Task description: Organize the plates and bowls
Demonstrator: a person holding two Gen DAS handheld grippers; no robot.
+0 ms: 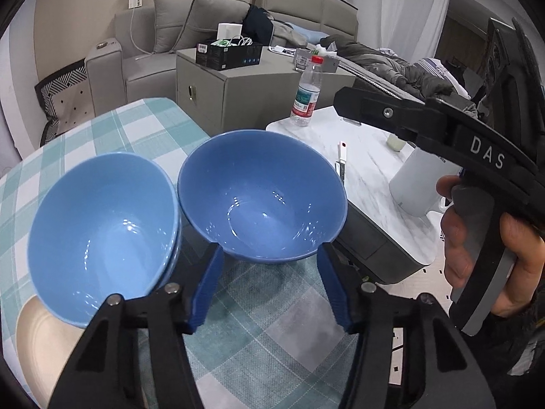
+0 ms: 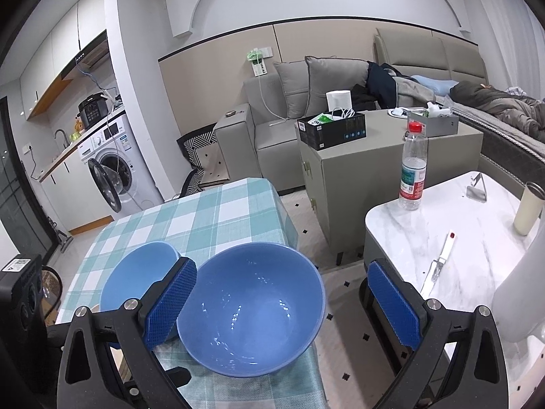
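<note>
The dark blue bowl (image 1: pixel 262 197) sits at the near right corner of the checked tablecloth (image 1: pixel 143 129), just beside the stacked light blue bowls (image 1: pixel 102 235). The left gripper (image 1: pixel 269 255) straddles its near wall, jaws half apart; whether the pads press it I cannot tell. Best to seat both pads low on the wall before lifting, since the glazed curve looks slippery. The right gripper (image 2: pixel 279 306) hangs with jaws wide, holding nothing.

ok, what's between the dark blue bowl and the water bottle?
Right wrist view: no objects. Past the dark blue bowl comes the tablecloth edge, a floor gap, then bare marble table to the water bottle.
</note>
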